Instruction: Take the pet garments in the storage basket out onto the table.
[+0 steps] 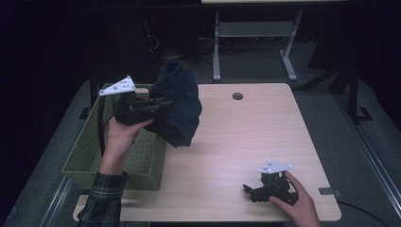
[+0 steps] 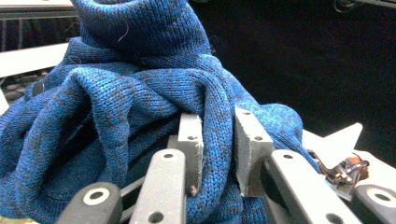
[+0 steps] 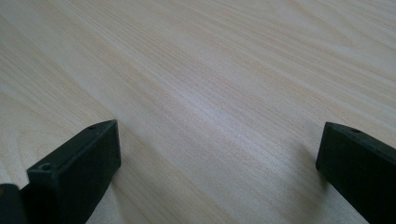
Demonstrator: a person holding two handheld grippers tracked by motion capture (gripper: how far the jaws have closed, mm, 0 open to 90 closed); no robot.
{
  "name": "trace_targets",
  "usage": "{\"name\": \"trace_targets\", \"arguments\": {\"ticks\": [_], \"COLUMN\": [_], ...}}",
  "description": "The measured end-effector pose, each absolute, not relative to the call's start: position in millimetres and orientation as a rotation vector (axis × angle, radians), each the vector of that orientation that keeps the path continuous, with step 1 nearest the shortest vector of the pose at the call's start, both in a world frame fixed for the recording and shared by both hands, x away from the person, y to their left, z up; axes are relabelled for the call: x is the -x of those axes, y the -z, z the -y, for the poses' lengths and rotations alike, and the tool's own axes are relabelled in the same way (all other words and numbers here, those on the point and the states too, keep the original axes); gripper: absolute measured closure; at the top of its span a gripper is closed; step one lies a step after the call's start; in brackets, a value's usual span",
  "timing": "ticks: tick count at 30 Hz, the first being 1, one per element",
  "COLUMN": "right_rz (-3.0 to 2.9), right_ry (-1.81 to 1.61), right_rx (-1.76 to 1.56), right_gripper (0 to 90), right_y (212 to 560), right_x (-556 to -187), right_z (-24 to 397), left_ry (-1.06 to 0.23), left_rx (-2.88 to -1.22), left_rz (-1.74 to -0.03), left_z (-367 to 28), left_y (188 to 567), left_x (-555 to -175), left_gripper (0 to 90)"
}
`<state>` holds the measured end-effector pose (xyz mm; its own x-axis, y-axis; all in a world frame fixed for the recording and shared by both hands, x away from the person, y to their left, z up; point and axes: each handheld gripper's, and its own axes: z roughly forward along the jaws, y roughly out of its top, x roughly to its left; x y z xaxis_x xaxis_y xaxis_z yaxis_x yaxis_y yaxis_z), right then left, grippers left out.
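Note:
A dark blue knitted sweater (image 1: 179,101) hangs in the air over the table's left side, beside the basket. My left gripper (image 1: 163,104) is shut on a fold of it. In the left gripper view the blue knit (image 2: 140,93) bunches up ahead, and one thick fold is pinched between the two grey pads (image 2: 192,140). My right gripper (image 1: 248,190) rests low on the wooden table (image 1: 246,137) near its front right corner, held by a hand. In the right gripper view its gripper (image 3: 217,154) stands open, jaws wide apart over bare wood (image 3: 210,70).
A green woven basket (image 1: 90,156) sits at the table's left edge, under my left forearm. A round cable hole (image 1: 238,96) lies near the far edge. Beyond the table stand grey table legs (image 1: 216,47) on a dark floor.

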<state>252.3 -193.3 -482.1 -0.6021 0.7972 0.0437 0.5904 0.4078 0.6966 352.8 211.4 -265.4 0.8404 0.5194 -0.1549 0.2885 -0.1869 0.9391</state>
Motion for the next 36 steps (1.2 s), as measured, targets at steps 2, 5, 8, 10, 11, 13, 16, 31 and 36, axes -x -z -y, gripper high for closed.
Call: {"name": "trace_targets", "arguments": {"ticks": [2,5,8,10,11,13,16,31,36], "right_rz": [-2.371,-2.371,-2.371,-2.371,-2.371,-2.371,-2.371,-2.37,-2.371], "right_ry": [-0.994,-0.995,-0.995,-0.995,-0.995,-0.995,-0.995,-0.997,-0.996], "right_rx": [-1.204,-1.204,-1.204,-1.204,-1.204,-1.204,-1.204,-1.203,-1.202], "right_gripper": [0.0,0.0,0.0,0.0,0.0,0.0,0.0,0.0,0.0], "right_y": [482.1,482.2,482.2,482.2,482.2,482.2,482.2,482.3,482.3], "right_x": [-252.4,-252.4,-252.4,-252.4,-252.4,-252.4,-252.4,-252.4,-252.5], "right_z": [193.4,193.4,193.4,193.4,193.4,193.4,193.4,193.4,193.4], "left_ry": [-0.228,-0.207,-0.196,-0.176,-0.176,-0.159,-0.149,-0.089,-0.061], "left_rx": [-1.795,-1.814,-1.825,-1.848,-1.848,-1.864,-1.895,-1.982,-2.032], "left_rz": [-0.609,-0.586,-0.576,-0.559,-0.559,-0.552,-0.54,-0.53,-0.534], "left_z": [-205.9,-189.9,-181.1,-166.8,-166.8,-156.5,-141.5,-79.8,-55.6], "left_y": [266.2,269.6,272.1,277.7,277.7,281.9,287.3,336.8,361.2], "left_x": [-353.6,-356.4,-358.0,-360.0,-360.0,-361.5,-363.8,-383.5,-388.1], "left_gripper": [74.1,74.1,74.1,74.1,74.1,74.1,74.1,74.1,74.0]}}
